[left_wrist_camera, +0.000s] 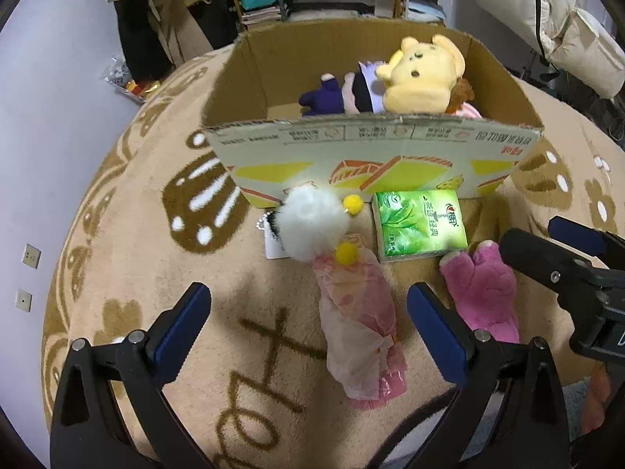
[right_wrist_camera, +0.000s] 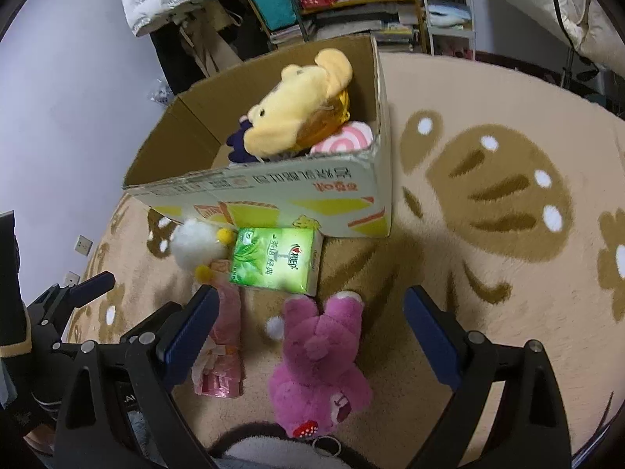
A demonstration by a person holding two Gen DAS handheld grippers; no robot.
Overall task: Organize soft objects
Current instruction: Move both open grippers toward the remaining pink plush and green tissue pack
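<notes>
Beige rug (left_wrist_camera: 129,234) w/ brown print covers floor; shelves (right_wrist_camera: 351,11) and pale wall behind. Cardboard box (left_wrist_camera: 371,144) holds yellow plush (left_wrist_camera: 422,78). Pink plush (right_wrist_camera: 320,355), wrapped doll (left_wrist_camera: 355,312), tissue pack (left_wrist_camera: 420,222) lie on rug just before box. Left gripper (left_wrist_camera: 308,332) and right gripper (right_wrist_camera: 312,336): jaws apart, empty.

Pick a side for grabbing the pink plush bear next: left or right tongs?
Right. The right tongs are open directly over the pink plush bear; the left tongs straddle the pink wrapped bundle instead.
</notes>
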